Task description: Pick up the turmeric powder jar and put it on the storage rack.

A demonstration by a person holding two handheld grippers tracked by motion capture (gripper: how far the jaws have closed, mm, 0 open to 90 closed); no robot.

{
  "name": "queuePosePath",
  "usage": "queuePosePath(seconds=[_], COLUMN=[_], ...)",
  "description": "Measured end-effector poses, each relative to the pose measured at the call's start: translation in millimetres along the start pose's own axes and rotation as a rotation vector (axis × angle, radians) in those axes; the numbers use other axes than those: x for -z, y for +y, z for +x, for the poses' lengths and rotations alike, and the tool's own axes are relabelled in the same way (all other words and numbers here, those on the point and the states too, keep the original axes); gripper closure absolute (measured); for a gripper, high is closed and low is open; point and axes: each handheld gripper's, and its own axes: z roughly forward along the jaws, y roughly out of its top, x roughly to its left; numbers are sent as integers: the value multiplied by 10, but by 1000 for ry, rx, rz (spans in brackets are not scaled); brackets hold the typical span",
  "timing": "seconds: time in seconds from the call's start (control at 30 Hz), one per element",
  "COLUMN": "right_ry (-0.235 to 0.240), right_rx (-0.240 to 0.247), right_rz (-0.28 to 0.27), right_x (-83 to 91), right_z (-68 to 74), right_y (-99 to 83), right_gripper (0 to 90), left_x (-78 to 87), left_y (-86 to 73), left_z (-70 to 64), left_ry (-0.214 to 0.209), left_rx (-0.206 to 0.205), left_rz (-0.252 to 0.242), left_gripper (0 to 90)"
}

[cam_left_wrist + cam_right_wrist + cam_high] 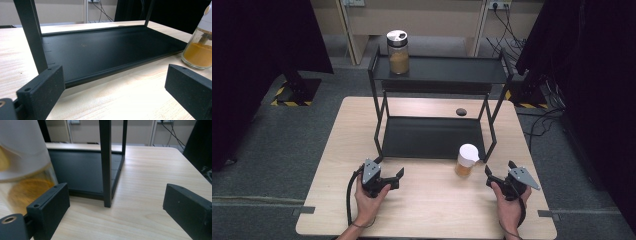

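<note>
**Approach to the white-capped spice jar, not yet gripped**

Two-tier black rack standing on the wooden table. On the top shelf, far left corner: brown-filled jar with a pale flip lid, upright. Lower shelf bare. Small dark spot on the tabletop behind the rack, too small to identify.

White-capped jar of orange-yellow powder upright on the table, just off the rack's front right leg, touching neither the rack nor a gripper as far as can be told. Seen at the far right of the left gripper view; looming large and blurred at the left of the right gripper view.

Right gripper low over the table, just right of the jar, jaws spread wide, nothing between them. Left gripper further off to the jar's left, near the rack's front left leg, jaws likewise wide and empty, aimed across the lower shelf.

Judged step: pre-grasp, likely for shelving this jar as the other stands above. Right gripper nearer, so probable picker.

Next move, as judged: swing right jaws leftward to straddle the glass body below the cap, level and square, then close. Care needed with the front leg close by; a clip there could tip the jar.
</note>
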Motion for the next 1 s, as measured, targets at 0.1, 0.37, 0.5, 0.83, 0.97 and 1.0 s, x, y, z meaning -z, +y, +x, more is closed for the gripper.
queuePosePath(seconds=[0.1, 0.37, 0.5, 0.83, 0.97, 1.0], right_ry=[30, 98, 121, 204, 239, 239], right_rx=[-1, 13, 21, 44, 63, 63], right_rz=[-33, -115, -125, -179, -174, -174], right_x=[36, 118, 129, 150, 69, 69], right_z=[-26, -25, 7, 107, 166, 166], right_y=[-21, 11, 26, 126, 168, 168], right_gripper=[58, 44, 44, 44, 38, 38], left_x=[0, -1, 0, 0, 4, 4], left_y=[1, 2, 2, 0, -2, -2], left_z=[7, 2, 6, 0, -6, -6], left_ry=[-2, 1, 0, 3, 4, 4], left_rx=[3, -5, -4, -4, -7, -7], left_rz=[1, 1, 0, -1, -1, -1], left_gripper=[21, 21, 21, 21, 21, 21])
